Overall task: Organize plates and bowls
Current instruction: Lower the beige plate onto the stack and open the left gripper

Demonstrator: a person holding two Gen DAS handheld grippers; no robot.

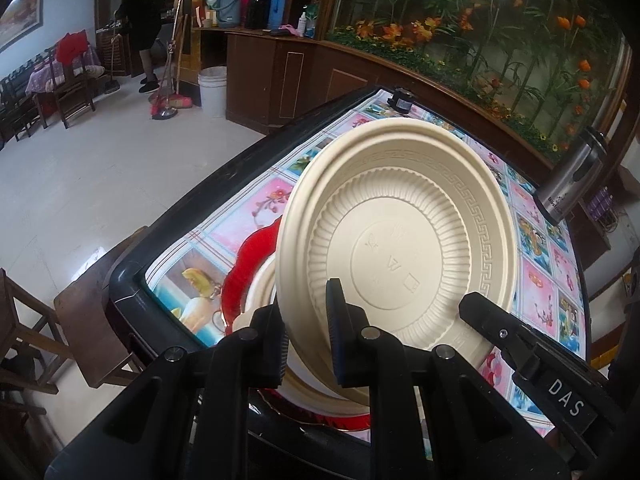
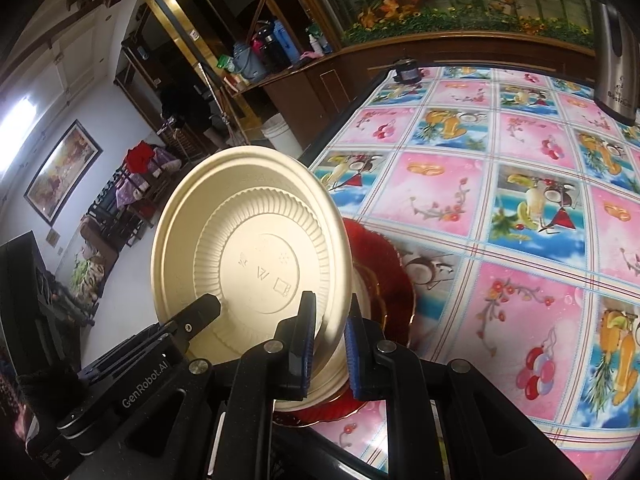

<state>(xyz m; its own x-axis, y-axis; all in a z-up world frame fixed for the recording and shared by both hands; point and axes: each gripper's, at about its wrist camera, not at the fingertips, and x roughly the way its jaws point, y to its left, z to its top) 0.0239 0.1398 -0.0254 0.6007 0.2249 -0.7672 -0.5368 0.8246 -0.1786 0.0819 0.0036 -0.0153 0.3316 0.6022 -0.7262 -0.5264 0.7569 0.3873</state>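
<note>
Matt ribbed plastic plate [image 1: 400,240], glossy red dish [image 2: 384,276], shiny tablecloth [image 2: 500,200].

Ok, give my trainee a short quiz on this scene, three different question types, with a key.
1. True or false: the cream plate lies flat on the table.
2. The scalloped dish beneath it is: A red, B blue, C green.
3. What stands near the table's far edge?
Key: 1 false, it is held up tilted; 2 A; 3 the steel kettle.
</note>
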